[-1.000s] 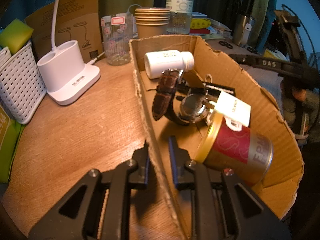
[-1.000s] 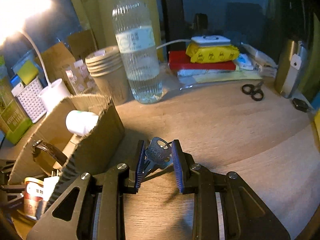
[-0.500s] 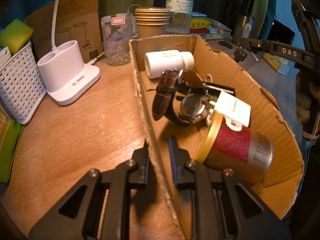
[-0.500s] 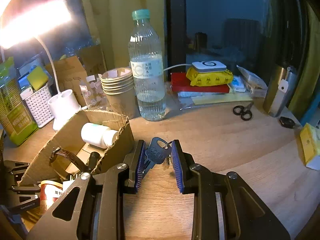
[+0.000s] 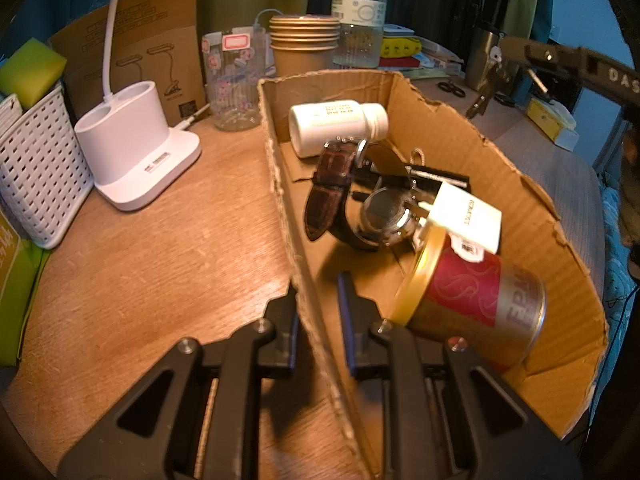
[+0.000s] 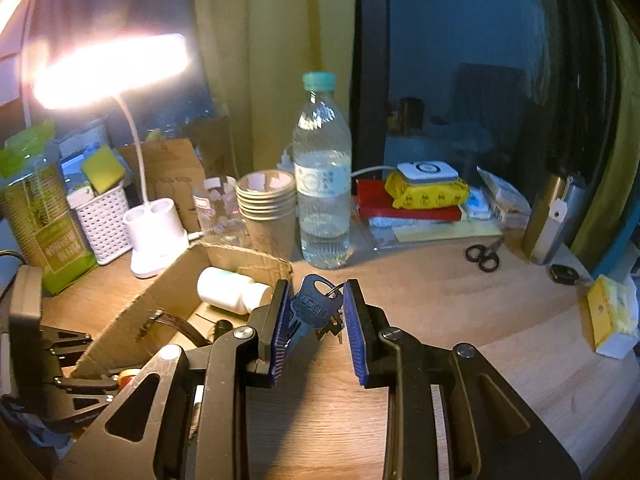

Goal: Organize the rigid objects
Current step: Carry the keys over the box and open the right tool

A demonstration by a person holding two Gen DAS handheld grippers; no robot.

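Keys [image 6: 315, 309], a small bunch on a ring, blue-tinted head stamped with lettering, pinched between the blue pads of the right gripper [image 6: 316, 322] and held clear above the wooden tabletop [image 6: 460, 308]; in the left wrist view the same bunch [image 5: 486, 90] hangs at 1 o'clock beyond the box's far right wall. Left gripper [image 5: 317, 320]: jaws drawn close, clamped on the near left wall of the cardboard box [image 5: 500, 168], one finger outside, one inside. Box contents, near to far in the left wrist view: red-and-gold tin can [image 5: 476, 294] on its side at 3 o'clock of that gripper; white tag [image 5: 466, 214] resting over its rim; wristwatch [image 5: 384, 216] with brown leather strap [image 5: 330, 188] standing on edge at 12 o'clock; a black item behind it, unclear; white pill bottle [image 5: 338, 126] lying against the far wall. Outside the box, 10 to 11 o'clock: white lamp base [image 5: 136, 148], white perforated basket [image 5: 36, 176] with yellow-green sponge [image 5: 30, 72]. Farther, 12 o'clock: clear stickered glass [image 5: 234, 80], stacked paper cups [image 5: 304, 46], water bottle [image 5: 360, 12]. Right wrist view, 1 to 2 o'clock, well apart from the keys: black scissors [image 6: 484, 256], yellow packet [image 6: 426, 194] on a red book [image 6: 404, 208].
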